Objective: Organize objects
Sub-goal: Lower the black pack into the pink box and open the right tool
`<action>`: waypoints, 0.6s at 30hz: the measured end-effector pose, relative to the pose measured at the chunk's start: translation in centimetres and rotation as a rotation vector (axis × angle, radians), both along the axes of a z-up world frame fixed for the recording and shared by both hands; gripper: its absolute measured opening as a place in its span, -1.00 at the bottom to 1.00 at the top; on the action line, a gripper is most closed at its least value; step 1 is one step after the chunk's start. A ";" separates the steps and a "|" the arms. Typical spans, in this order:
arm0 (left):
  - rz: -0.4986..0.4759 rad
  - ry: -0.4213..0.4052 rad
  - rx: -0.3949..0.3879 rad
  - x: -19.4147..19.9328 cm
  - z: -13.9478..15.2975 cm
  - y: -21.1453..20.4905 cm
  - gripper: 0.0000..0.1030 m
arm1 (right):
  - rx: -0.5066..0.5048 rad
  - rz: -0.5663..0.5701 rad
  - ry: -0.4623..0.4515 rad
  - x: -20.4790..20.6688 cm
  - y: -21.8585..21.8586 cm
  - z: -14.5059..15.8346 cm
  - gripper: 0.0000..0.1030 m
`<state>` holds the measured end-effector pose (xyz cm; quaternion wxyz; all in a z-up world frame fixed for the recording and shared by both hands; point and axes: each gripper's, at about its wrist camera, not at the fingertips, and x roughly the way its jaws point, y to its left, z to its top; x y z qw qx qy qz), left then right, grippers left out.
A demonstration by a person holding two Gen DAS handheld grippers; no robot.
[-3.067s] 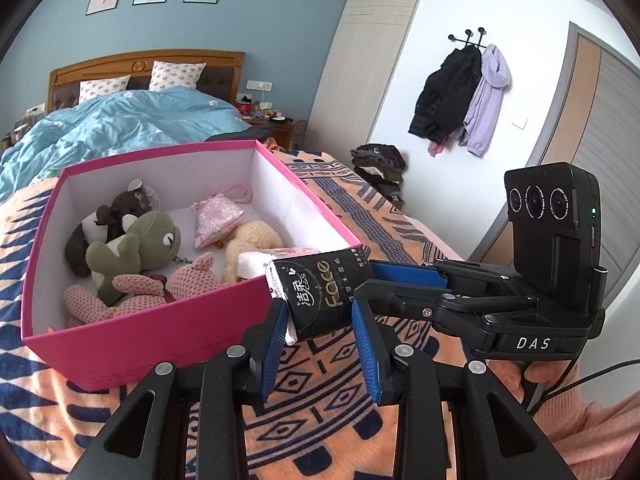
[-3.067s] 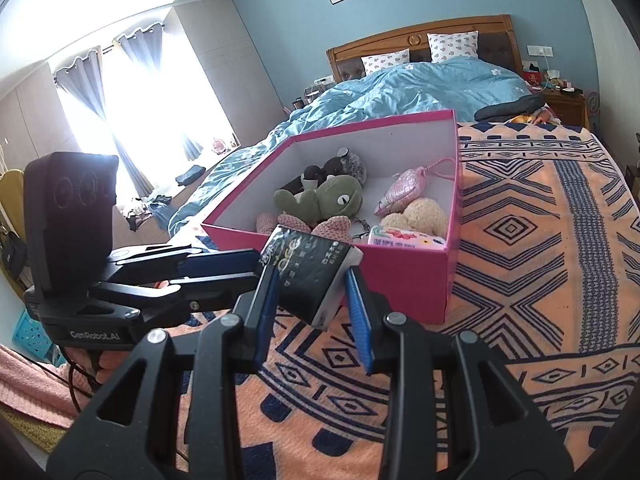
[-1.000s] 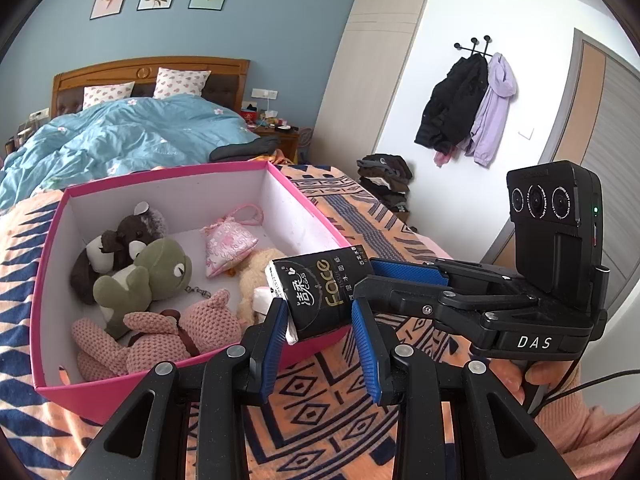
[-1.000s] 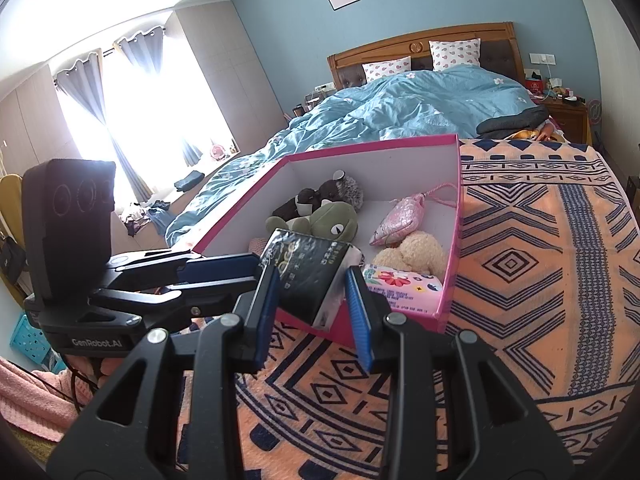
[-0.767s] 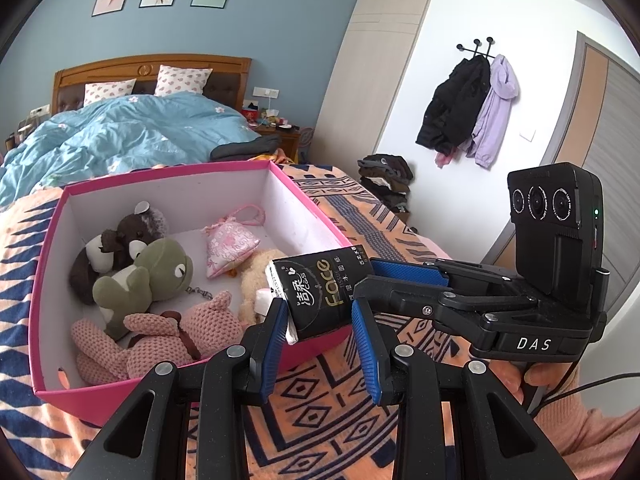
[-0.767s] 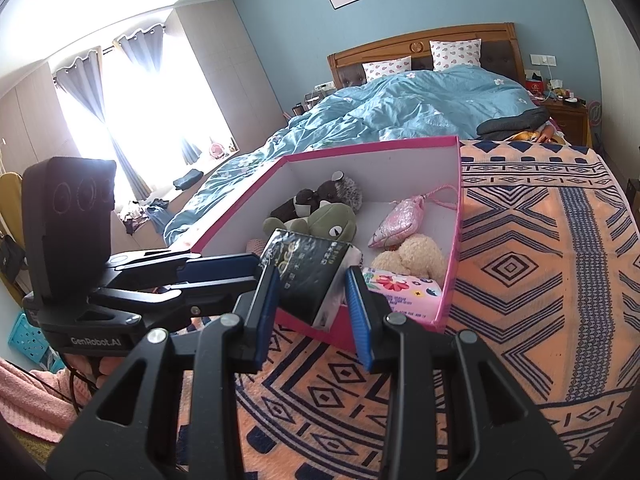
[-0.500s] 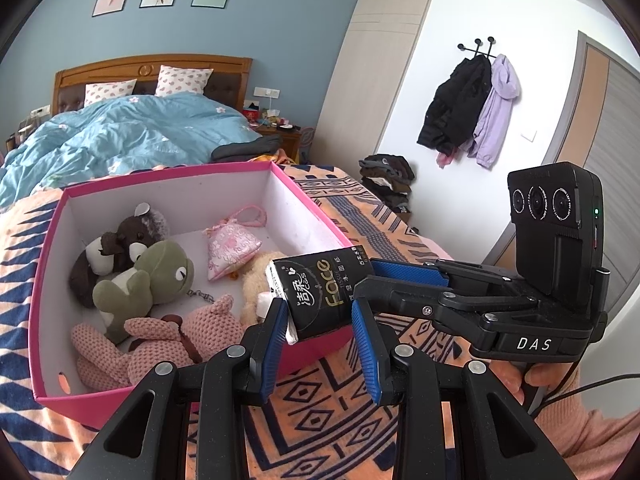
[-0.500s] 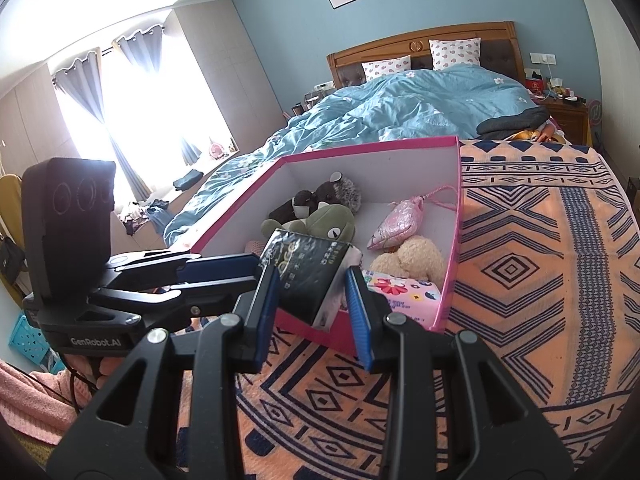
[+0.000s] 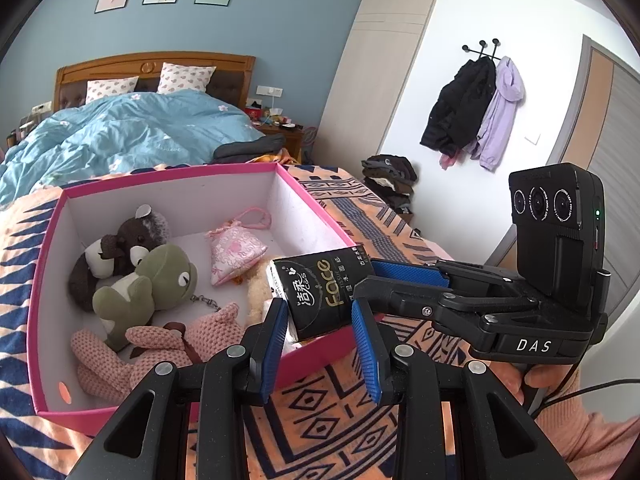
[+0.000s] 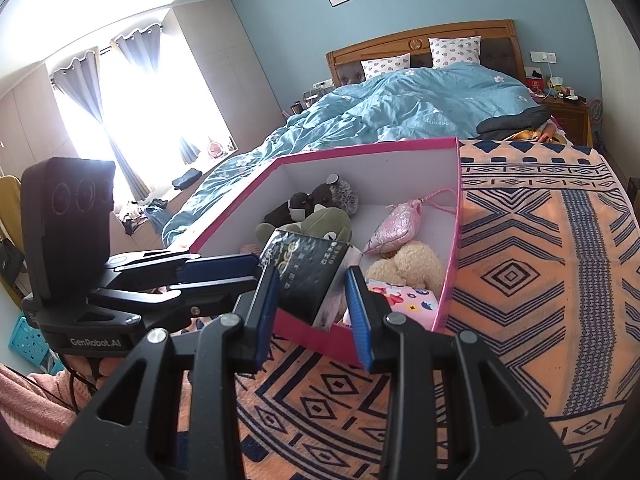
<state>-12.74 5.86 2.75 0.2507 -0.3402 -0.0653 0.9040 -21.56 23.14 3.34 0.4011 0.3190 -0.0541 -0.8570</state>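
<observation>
Here, both sets of tongs meet at the lower centre of each frame, sharing one black tissue pack (image 9: 320, 294). The left tongs (image 9: 320, 340) close narrowly on its near end, and the right tongs (image 10: 314, 306) pinch the same pack from the other side. The pack hangs above the near rim of the pink box (image 9: 304, 200), which sits on the patterned bed blanket (image 10: 540, 280) and holds a green plush frog (image 9: 148, 284), a pink pouch (image 9: 236, 246) and other soft toys. To finish cleanly, one pair of tongs should probably let go first, while the other lowers the pack into the free corner beside the cream plush (image 10: 408, 264).
</observation>
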 end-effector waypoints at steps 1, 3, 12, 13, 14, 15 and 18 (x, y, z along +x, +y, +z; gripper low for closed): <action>0.001 0.001 0.000 -0.1 0.0 0.0 -0.36 | 0.001 -0.001 0.000 -0.1 0.0 0.0 -0.28; 0.002 0.002 0.001 -0.2 0.0 -0.1 -0.36 | 0.000 0.000 0.001 -0.1 0.0 0.0 -0.28; 0.001 -0.006 0.007 -0.5 -0.2 -0.2 -0.36 | 0.008 -0.005 -0.002 -0.8 -0.2 0.1 -0.28; 0.001 -0.006 0.005 -0.6 -0.2 -0.2 -0.36 | 0.010 -0.005 -0.002 -0.9 -0.3 0.1 -0.28; 0.002 -0.007 0.005 -0.7 -0.2 -0.2 -0.36 | 0.011 -0.005 -0.003 -1.0 -0.3 0.0 -0.28; 0.002 -0.006 0.004 -0.7 -0.2 -0.1 -0.36 | 0.011 -0.006 -0.004 -1.1 -0.3 0.0 -0.28; 0.003 -0.008 0.003 -0.8 -0.3 -0.1 -0.36 | 0.014 -0.007 -0.005 -1.2 -0.4 0.0 -0.28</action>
